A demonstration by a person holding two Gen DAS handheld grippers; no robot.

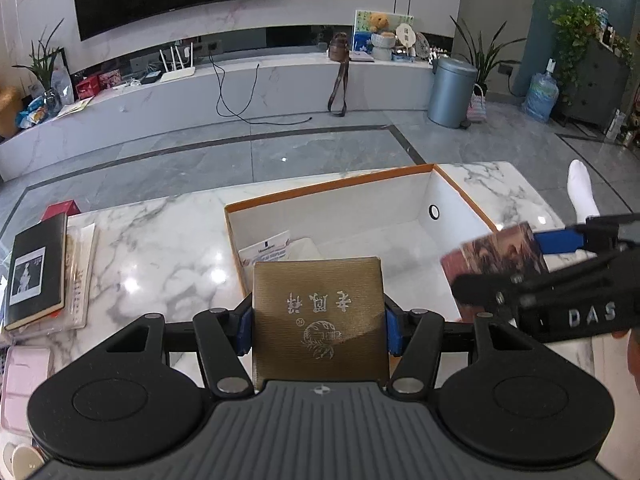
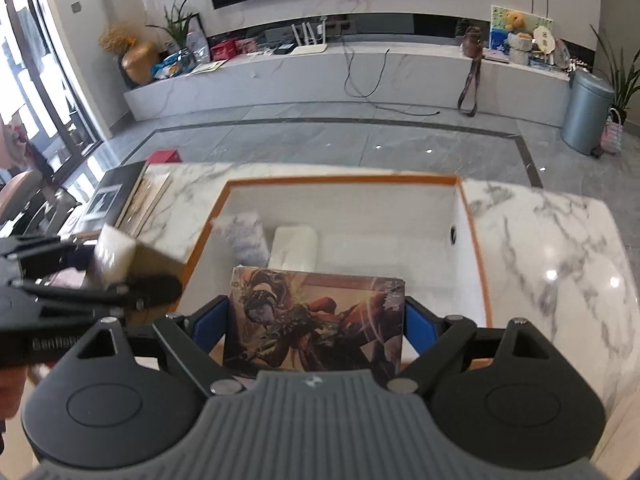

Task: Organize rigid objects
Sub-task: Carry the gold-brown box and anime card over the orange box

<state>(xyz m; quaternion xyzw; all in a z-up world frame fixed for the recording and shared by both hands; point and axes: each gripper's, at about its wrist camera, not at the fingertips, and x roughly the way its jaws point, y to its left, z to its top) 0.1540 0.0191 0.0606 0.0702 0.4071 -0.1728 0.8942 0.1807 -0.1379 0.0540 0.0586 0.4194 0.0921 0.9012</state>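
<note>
Two grips, both loaded. Left wrist: left hand-held gripper point(image 1: 318, 322) clamps the gold box point(image 1: 318, 312) by its side edges, carried clear above the bench point(image 1: 160, 240); orange-rimmed box point(image 1: 328, 188) at 12 o'clock, likely the drop target. Right wrist: right hand-held gripper point(image 2: 316, 328) clamps the illustrated box point(image 2: 316, 320) likewise, open box dead ahead.

A white marble table point(image 1: 160, 240) carries an orange-rimmed open box point(image 1: 440, 216) and a black notebook point(image 1: 38, 272) atop papers.

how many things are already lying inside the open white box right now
2 visible: a printed paper packet at the left end of the box, and a white packet beside it. The held items hide part of the floor, so more may be there.
</note>
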